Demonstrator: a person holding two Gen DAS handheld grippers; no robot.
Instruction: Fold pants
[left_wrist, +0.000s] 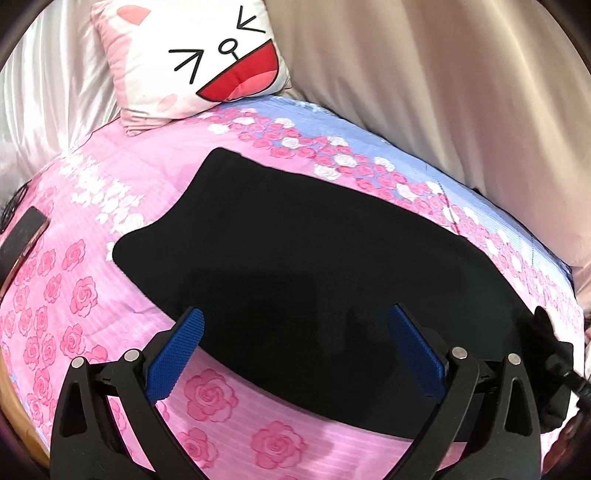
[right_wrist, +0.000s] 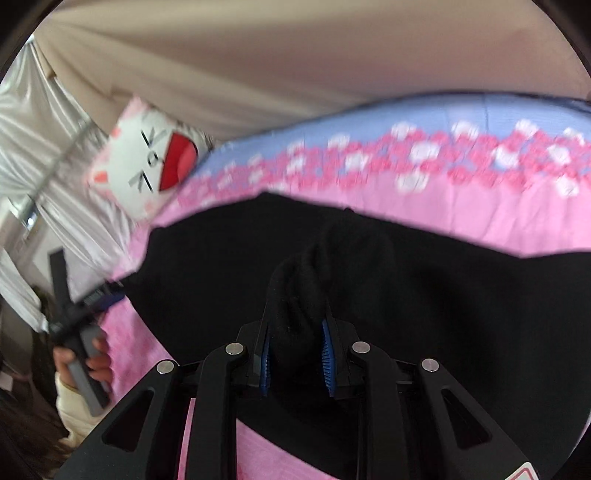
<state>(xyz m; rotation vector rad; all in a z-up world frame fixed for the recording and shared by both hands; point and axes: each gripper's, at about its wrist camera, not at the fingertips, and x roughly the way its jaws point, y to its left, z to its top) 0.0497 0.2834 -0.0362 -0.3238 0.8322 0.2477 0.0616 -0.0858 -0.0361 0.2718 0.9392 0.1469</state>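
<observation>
Left wrist view: black pants (left_wrist: 295, 240) lie flat on the rose-print bedspread (left_wrist: 74, 288), long axis running from near the cat-face pillow (left_wrist: 192, 62) down toward the lower right, where the end is cut off. Left claw (left_wrist: 295, 332) hangs released above them. Right claw (right_wrist: 297, 332) is clenched on a bunched fold, probably a leg end; blur hides detail.

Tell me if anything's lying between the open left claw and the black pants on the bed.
Nothing visible is in the way. The left claw hangs open right over the near edge of the pants, with only the flowered bedspread around them. The pillow and the phone lie well off to the side.
</observation>
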